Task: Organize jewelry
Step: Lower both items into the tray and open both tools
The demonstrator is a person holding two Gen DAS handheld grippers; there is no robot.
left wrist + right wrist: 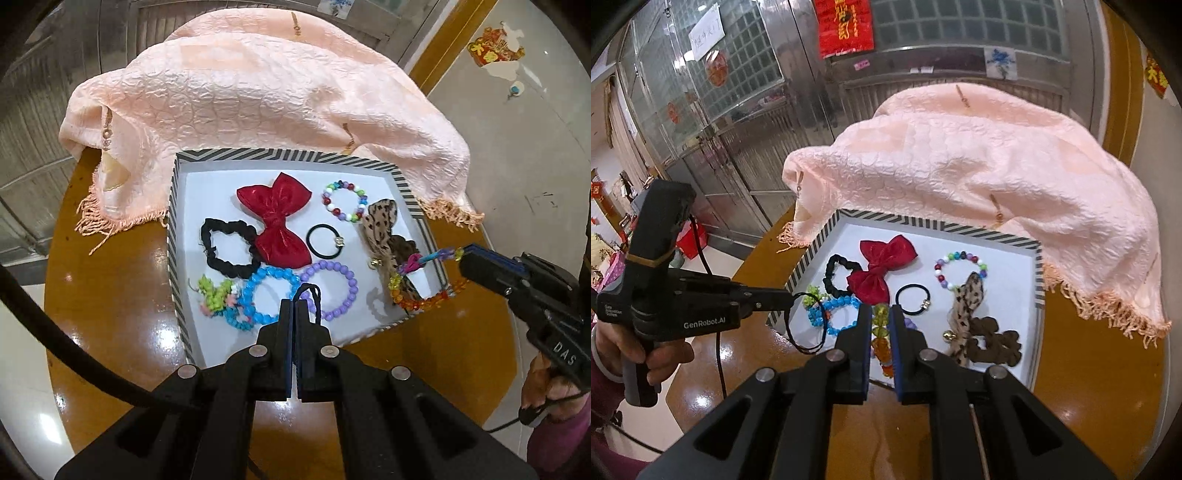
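Observation:
A striped-rim white tray (284,157) (1039,273) holds a red bow (277,218) (882,266), black scrunchie (227,251), black hair tie (325,240) (913,300), multicolour bead bracelet (343,201) (960,267), blue bead bracelet (269,295) (833,314), purple bead bracelet (332,291) and leopard scrunchie (384,236) (971,314). My left gripper (295,302) (792,295) is shut on a thin black elastic loop (312,299) (805,325) above the tray's near edge. My right gripper (881,314) (461,258) is shut on an orange-yellow bead bracelet (881,332) (421,291) at the tray's right edge.
A peach fringed cloth (258,103) (997,166) covers the far half of the round brown table (110,295) (1089,369) and drapes against the tray's back. Metal glass doors (738,110) stand behind. Tiled floor (535,147) lies to the right.

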